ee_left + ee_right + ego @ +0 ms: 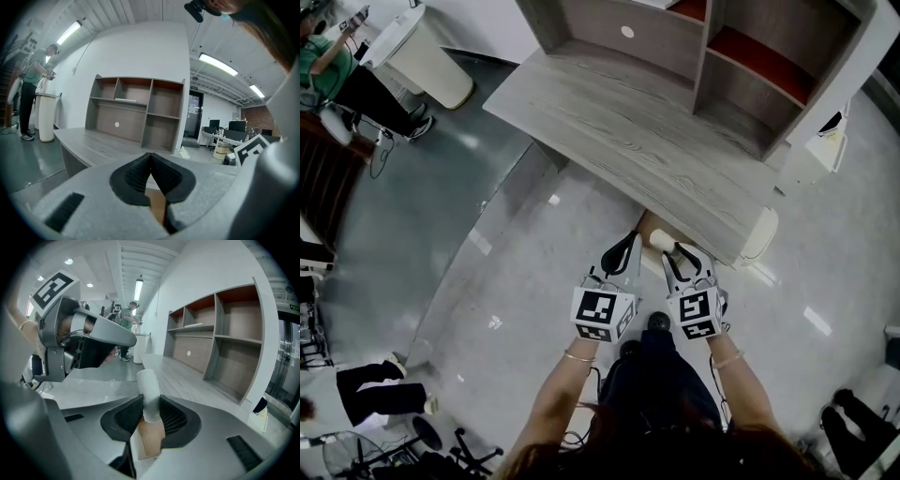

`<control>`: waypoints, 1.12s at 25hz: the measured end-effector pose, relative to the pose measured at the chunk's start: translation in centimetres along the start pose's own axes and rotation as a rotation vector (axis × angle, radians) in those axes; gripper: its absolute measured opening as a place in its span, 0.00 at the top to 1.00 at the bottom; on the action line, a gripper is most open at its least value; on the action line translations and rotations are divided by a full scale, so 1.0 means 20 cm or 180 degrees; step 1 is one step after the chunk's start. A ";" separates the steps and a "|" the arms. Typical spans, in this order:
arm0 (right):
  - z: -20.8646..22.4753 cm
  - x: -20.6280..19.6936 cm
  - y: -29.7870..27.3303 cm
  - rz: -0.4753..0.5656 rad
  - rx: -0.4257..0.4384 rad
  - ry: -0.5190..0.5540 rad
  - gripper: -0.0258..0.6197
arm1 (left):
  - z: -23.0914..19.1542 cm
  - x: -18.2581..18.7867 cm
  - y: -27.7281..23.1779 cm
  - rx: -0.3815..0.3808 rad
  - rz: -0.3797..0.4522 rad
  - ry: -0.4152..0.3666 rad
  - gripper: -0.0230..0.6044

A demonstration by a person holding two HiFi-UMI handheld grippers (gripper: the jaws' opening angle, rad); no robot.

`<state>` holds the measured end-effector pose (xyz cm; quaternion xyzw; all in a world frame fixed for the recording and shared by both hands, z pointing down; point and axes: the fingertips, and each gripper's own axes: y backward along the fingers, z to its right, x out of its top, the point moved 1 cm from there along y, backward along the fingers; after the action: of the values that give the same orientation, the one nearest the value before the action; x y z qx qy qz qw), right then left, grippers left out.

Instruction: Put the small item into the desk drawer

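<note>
White, roll-shaped small item (pixel 149 390) is clamped upright btwn the ribbed pads of R gripper (pixel 151 414), its top end standing proud above the jaws. L gripper (pixel 150 164) has its jaws together, pads meeting at the tips, nothing btwn them; only a tan surface (pixel 158 206) shows thru the gap below, and I can't tell what it is. Head view: both grippers sit side by side at lower centre, L (pixel 623 253) and R (pixel 684 264), tips pointing at the near edge of the grey wood-grain desk (pixel 628 141), which runs diagonally across the upper frame. Shelf unit (pixel 741 84) sits on the desk at upper right. Person (pixel 333 70) at far upper left, well apart. Glossy floor (pixel 516 281) around. Drawer itself not made out in any view; prob. under the near desk edge. Judgement: step = approach w/ item already in grip, drawer not yet opened. Next move prob. calls for the free L gripper to find the drawer front and pull, R keeping its clamp and holding clear of the desk edge until there is room to lower the item in.
</note>
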<state>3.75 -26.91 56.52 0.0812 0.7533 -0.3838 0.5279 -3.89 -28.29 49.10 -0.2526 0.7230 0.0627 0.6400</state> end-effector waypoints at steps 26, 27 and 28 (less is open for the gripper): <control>-0.07 -0.44 -0.33 -0.0563 0.0072 0.0192 0.80 | -0.11 -0.43 -0.12 -0.0082 -0.0264 0.0013 0.94; -0.07 -0.46 -0.35 -0.0587 0.0063 0.0187 0.80 | -0.11 -0.44 -0.12 -0.0085 -0.0271 0.0010 0.94; -0.07 -0.47 -0.36 -0.0611 0.0051 0.0179 0.80 | -0.12 -0.46 -0.12 -0.0087 -0.0282 0.0016 0.94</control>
<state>2.93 -28.28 68.36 0.0235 0.7690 -0.4363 0.4666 -4.54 -28.75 58.83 -0.2933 0.7117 0.0436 0.6368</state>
